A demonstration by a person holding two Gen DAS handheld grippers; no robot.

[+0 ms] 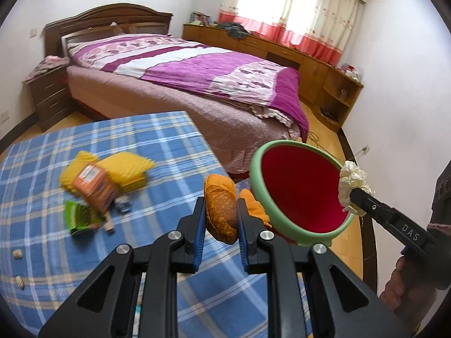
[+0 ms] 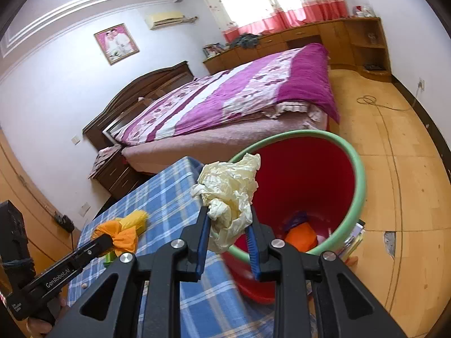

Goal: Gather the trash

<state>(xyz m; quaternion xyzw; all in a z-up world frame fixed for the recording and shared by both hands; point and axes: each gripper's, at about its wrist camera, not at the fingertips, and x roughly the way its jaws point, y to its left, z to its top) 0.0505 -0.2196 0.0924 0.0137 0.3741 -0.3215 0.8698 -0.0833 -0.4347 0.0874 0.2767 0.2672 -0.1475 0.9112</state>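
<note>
Trash in hand was two pieces: an orange peel (image 1: 221, 214), dimpled skin and pale pith, clamped in the left gripper (image 1: 221, 226) at lower centre of the left wrist view, and a crumpled cream tissue wad (image 2: 229, 197) clamped in the right gripper (image 2: 229, 235) at centre of the right wrist view, right in front of the rim of the red bin (image 2: 307, 186) with its green rim. More litter sat on the blue plaid tablecloth (image 1: 157, 138) at left: an orange packet (image 1: 94, 187), a green wrapper (image 1: 80, 217) and yellow cloths (image 1: 124, 170), print too blurred to read. Legible text: "DAS" on the right gripper's side, "GenRobot.AI" on the left gripper's.
</note>
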